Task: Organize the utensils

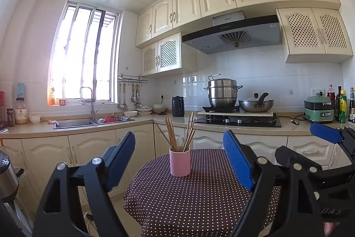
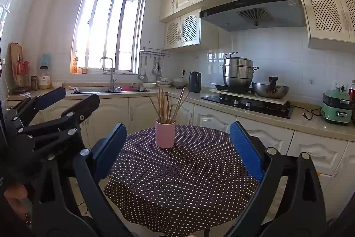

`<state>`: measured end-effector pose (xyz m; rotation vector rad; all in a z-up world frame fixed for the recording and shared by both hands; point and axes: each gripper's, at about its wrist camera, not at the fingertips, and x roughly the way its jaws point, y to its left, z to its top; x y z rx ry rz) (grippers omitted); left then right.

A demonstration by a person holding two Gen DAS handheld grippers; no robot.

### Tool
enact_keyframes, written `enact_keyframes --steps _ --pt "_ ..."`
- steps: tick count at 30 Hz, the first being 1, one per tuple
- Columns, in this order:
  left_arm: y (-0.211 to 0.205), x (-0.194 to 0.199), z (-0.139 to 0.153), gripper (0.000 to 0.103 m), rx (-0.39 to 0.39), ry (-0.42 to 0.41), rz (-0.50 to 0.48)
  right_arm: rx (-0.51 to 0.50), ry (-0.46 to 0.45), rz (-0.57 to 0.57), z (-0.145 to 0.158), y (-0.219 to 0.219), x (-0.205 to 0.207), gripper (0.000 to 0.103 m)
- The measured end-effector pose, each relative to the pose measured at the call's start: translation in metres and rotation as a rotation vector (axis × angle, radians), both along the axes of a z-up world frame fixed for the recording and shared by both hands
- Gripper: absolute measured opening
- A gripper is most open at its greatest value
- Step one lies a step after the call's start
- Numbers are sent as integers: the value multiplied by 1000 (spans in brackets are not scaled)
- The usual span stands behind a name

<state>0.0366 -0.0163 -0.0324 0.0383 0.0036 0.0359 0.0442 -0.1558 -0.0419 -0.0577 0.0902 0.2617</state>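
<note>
A pink cup holding several wooden chopsticks stands upright near the far edge of a round table under a dark polka-dot cloth. Both grippers hover level over the table's near side, side by side and apart from the cup. My left gripper is open with nothing between its blue pads. My right gripper is also open and empty. No other utensil lies on the cloth.
Beyond the table runs an L-shaped counter with a sink, hanging ladles, bowls, a black kettle, a stove with a steel pot and a wok, and a green appliance. A hand holds the left gripper.
</note>
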Motion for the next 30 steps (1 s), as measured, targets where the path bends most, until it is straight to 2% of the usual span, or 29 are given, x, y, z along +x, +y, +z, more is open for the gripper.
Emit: enact_keyframes --steps 30 --pt "1 2 -3 80 7 3 7 2 10 -2 -2 -2 0 92"
